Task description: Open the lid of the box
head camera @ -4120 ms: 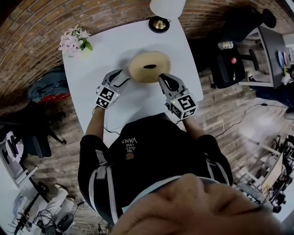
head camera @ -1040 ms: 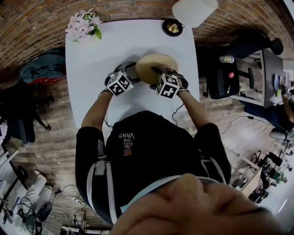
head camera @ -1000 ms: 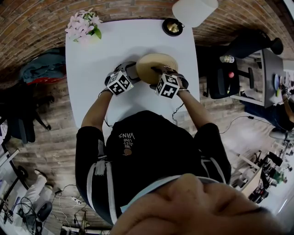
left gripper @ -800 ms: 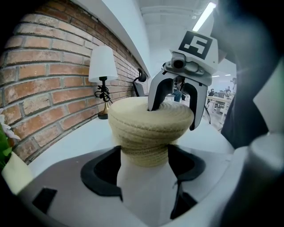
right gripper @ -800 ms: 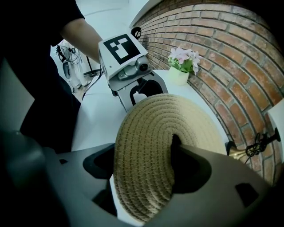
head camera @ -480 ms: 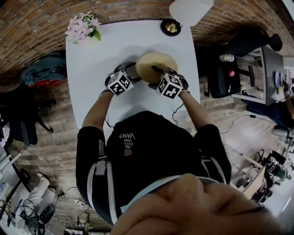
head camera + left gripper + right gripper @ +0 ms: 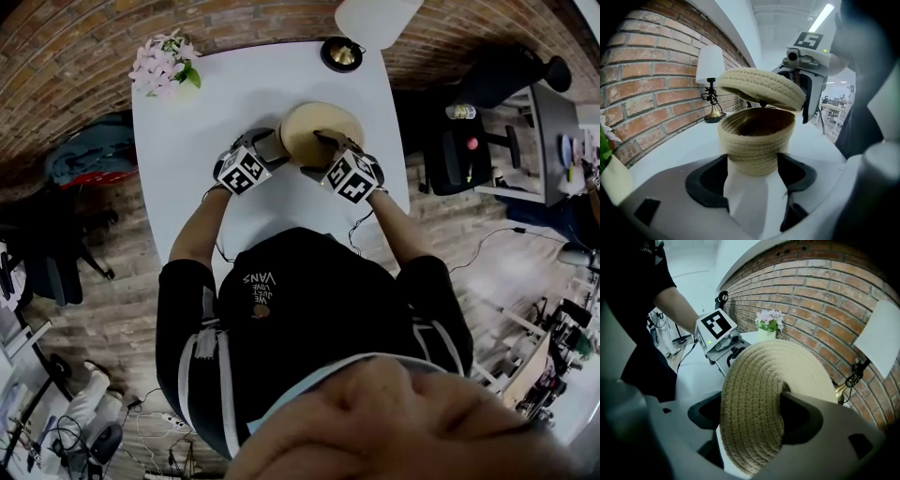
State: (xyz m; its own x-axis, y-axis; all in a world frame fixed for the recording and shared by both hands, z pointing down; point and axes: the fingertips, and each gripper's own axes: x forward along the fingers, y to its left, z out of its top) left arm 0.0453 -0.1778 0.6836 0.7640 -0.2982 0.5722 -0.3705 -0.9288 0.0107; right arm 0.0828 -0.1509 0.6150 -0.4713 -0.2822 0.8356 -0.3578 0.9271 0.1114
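Left gripper (image 7: 752, 161): jaws clamp box (image 7: 757, 140) sides.
Right gripper (image 7: 752, 411): jaws pinch lid (image 7: 787, 366), tilted above box.
Risk: thin pinch slips; lid drops onto box.

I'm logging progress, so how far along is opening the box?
Done: the lid is off the box, tilted above its open rim. In hand: the left tool clamps the box, the right tool pinches the lid. Left: probably moving the lid clear and setting it down.
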